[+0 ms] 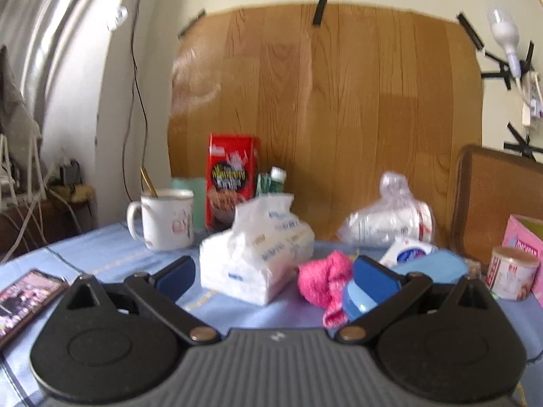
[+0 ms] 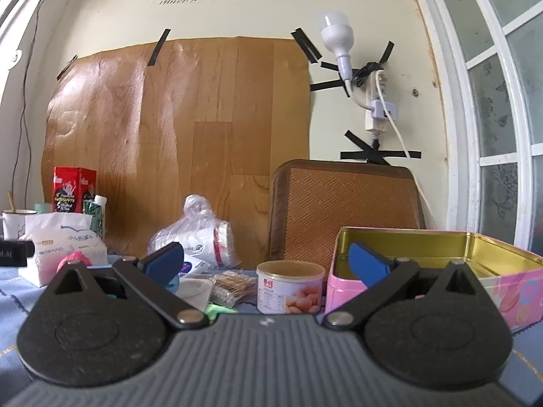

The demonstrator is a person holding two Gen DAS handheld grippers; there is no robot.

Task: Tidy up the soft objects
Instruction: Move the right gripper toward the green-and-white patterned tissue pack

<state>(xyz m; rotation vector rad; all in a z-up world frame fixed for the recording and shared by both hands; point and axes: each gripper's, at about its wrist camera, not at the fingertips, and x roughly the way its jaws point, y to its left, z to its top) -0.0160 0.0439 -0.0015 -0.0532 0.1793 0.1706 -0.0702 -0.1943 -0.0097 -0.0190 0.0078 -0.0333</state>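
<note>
A white tissue pack (image 1: pixel 253 257) lies on the blue tablecloth straight ahead of my left gripper (image 1: pixel 273 273), which is open and empty. A pink knitted cloth (image 1: pixel 324 279) lies just right of the pack, by the right fingertip. A clear plastic bag of white items (image 1: pixel 390 218) sits behind. My right gripper (image 2: pixel 266 261) is open and empty, in front of a small can (image 2: pixel 288 286) and an open pink tin box (image 2: pixel 437 261). The tissue pack (image 2: pixel 64 247), pink cloth (image 2: pixel 76 259) and plastic bag (image 2: pixel 198 234) show at its left.
A white mug (image 1: pixel 166 218), a red snack box (image 1: pixel 230 179) and a green bottle (image 1: pixel 271 183) stand at the back. A phone (image 1: pixel 25 296) lies at the left. A blue lidded case (image 1: pixel 417 271), cotton swabs (image 2: pixel 230 286) and a woven cushion (image 2: pixel 346 210) are at the right.
</note>
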